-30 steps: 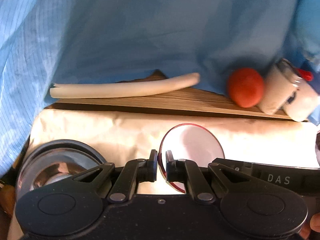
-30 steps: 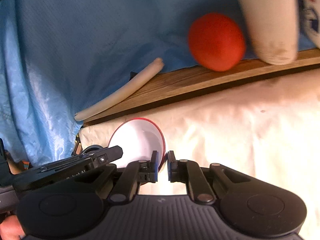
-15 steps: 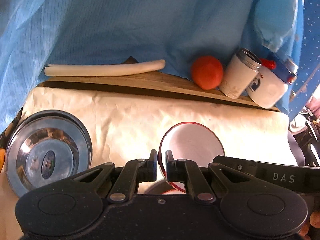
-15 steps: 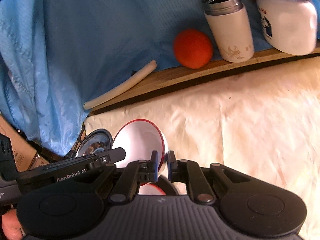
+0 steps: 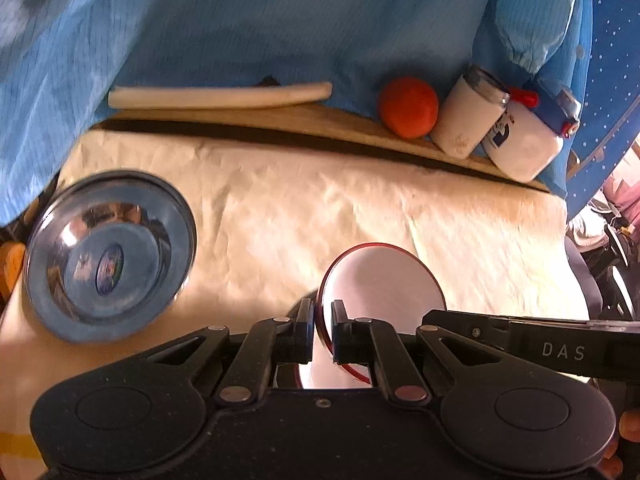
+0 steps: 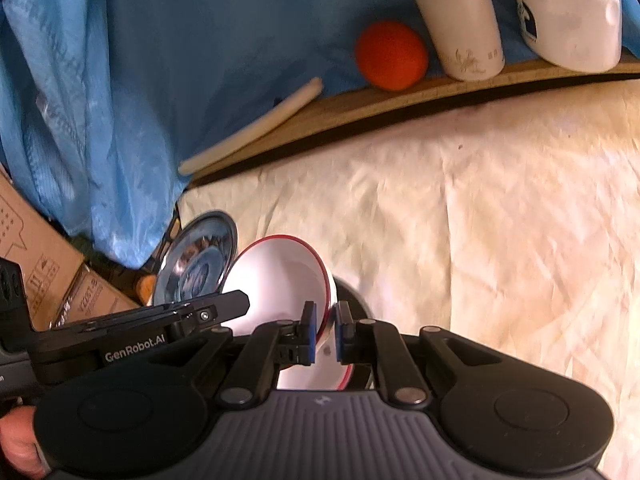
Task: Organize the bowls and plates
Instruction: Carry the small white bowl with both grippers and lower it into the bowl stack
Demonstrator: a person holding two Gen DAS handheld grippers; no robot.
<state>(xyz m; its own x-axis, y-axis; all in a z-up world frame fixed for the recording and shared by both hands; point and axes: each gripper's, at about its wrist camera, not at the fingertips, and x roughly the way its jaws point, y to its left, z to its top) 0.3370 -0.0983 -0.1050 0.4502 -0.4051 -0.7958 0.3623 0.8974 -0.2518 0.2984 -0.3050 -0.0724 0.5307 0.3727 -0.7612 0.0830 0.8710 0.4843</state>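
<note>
Cream cloth (image 5: 360, 208), bowl (image 5: 384, 280) (red-rimmed) between both hand-held grippers' fingers.

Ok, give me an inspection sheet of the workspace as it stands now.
Surface: wrinkled cream cloth over the table, wooden board at the back.
Job's things: red-rimmed white bowl held tilted above the cloth; steel bowl resting at left.
Clutter: orange ball, white tumbler, white jug, pale stick, all on the board.
Grippers: left tongs and right tongs each pinch the bowl's rim.
Cables: nothing seen.
Surroundings: blue drape behind; cardboard box at left.
</note>
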